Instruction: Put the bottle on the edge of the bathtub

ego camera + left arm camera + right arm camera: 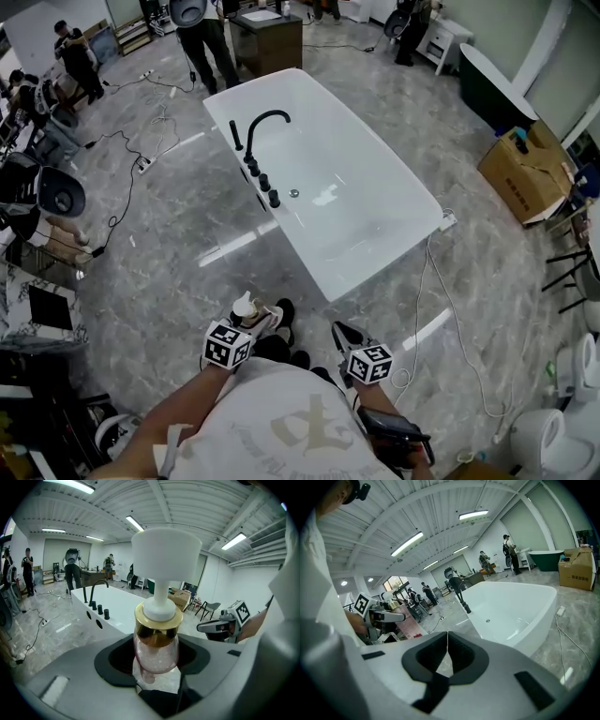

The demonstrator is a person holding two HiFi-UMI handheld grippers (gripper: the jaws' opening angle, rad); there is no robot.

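A bottle with a pink glittery body, gold collar and white pump top stands upright between the jaws of my left gripper, which is shut on it. In the head view the bottle and left gripper are low in the picture, short of the near corner of the white bathtub. My right gripper is beside it on the right. Its jaws are shut with nothing between them. The bathtub lies ahead, a black faucet on its left rim.
White cables trail across the grey marble floor right of the tub. A cardboard box and a dark tub stand at the far right, toilets at the lower right. People and a cabinet are beyond the tub.
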